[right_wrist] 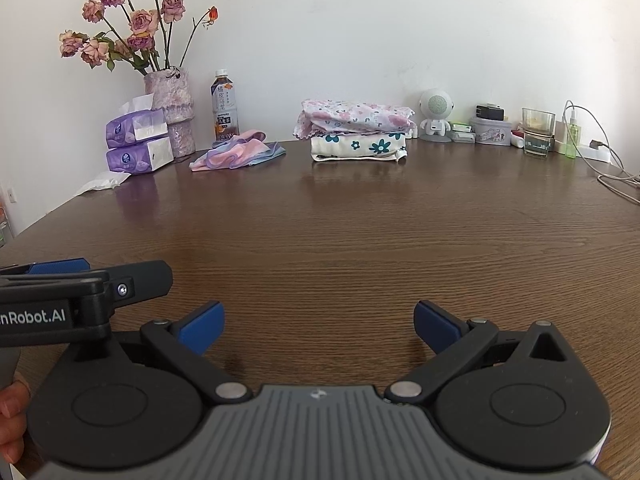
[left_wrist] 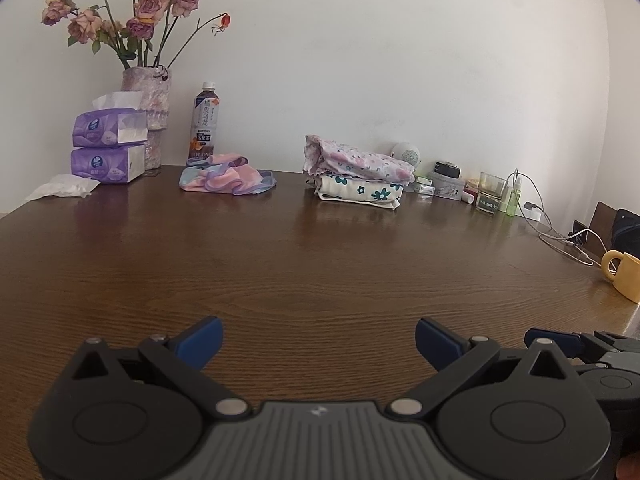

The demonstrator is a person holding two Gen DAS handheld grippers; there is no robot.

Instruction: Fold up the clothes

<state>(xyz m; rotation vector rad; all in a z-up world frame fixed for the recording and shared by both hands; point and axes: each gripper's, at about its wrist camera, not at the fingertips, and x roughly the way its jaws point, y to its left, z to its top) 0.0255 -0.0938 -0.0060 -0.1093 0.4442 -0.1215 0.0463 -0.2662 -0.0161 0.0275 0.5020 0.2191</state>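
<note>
Both claws, my left gripper (left_wrist: 319, 338) and right gripper (right_wrist: 318, 322), hover wide and empty, level, side by side low over the near table (right_wrist: 360, 240), so reaching the crumpled pink-and-blue garment (right_wrist: 236, 154) far-left risks toppling the bottle (right_wrist: 225, 106) just behind it.

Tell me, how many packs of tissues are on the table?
2. The top tissue pack sits on the bottom tissue pack, stacked at the far left of the table, right by the flower vase. Nothing seems to hide more.
</note>
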